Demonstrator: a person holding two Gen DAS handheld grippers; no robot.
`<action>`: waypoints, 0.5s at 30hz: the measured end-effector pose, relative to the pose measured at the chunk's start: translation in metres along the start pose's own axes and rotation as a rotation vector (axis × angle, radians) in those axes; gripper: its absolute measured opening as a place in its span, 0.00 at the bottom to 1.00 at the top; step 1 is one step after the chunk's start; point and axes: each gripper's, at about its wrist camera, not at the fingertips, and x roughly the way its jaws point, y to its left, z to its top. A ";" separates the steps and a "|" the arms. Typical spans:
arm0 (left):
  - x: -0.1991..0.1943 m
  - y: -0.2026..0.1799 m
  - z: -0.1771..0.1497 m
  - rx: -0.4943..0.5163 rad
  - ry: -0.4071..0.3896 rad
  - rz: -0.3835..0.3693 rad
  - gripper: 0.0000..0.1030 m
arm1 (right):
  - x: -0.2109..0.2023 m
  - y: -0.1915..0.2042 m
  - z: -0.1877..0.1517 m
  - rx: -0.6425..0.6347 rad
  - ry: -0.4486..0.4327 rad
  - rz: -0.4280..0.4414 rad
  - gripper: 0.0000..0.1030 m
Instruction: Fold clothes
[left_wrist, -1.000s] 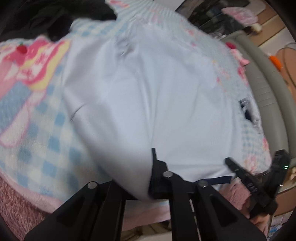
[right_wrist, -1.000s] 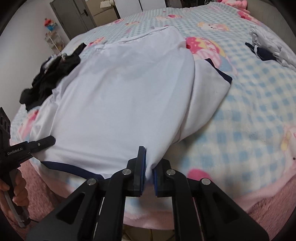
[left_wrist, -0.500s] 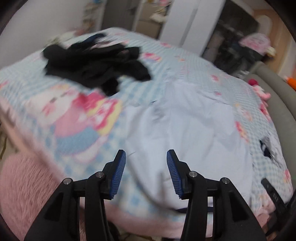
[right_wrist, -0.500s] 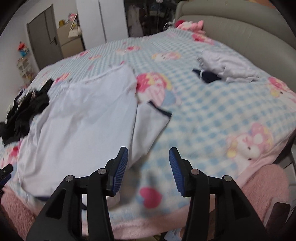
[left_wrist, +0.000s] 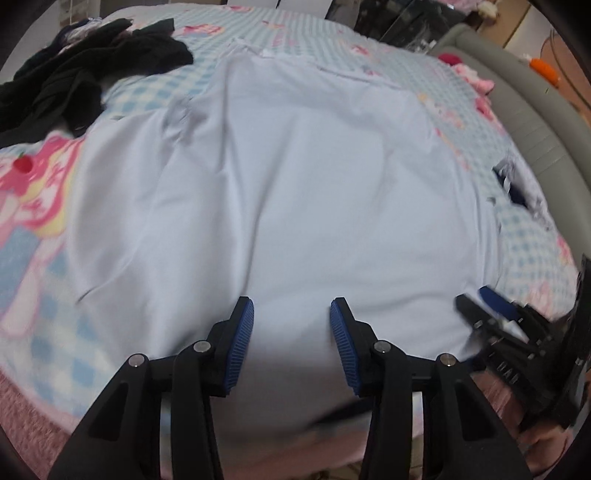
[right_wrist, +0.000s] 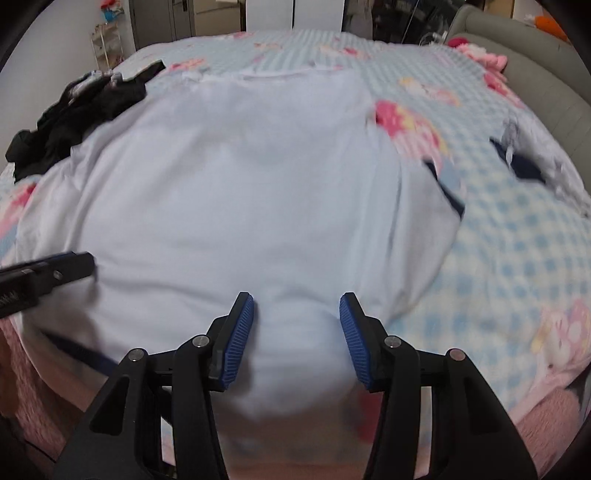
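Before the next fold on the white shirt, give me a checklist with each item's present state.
1. Left gripper jaws apart: ok, they have just been opening, and the pads do not press the cloth.
2. Right gripper jaws apart: ok, likewise.
3. White shirt spread on the bed: ok, a few wrinkles.
4. Right sleeve tucked in: not ok, it sticks out sideways.
5. Black clothes clear of the shirt: cannot tell, they lie at its left edge.

shirt (left_wrist: 295, 177) flat on bed (left_wrist: 44, 258) | clothes pile (left_wrist: 85, 70) behind-left of shirt
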 end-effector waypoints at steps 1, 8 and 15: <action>-0.004 0.003 -0.003 -0.012 0.003 -0.006 0.43 | -0.002 -0.003 -0.004 0.001 0.002 0.000 0.49; -0.035 -0.005 0.005 0.008 -0.106 -0.078 0.43 | -0.031 -0.034 -0.004 0.146 -0.054 0.034 0.50; 0.002 0.002 0.013 -0.013 0.035 0.013 0.41 | -0.012 -0.057 0.012 0.201 0.001 -0.021 0.50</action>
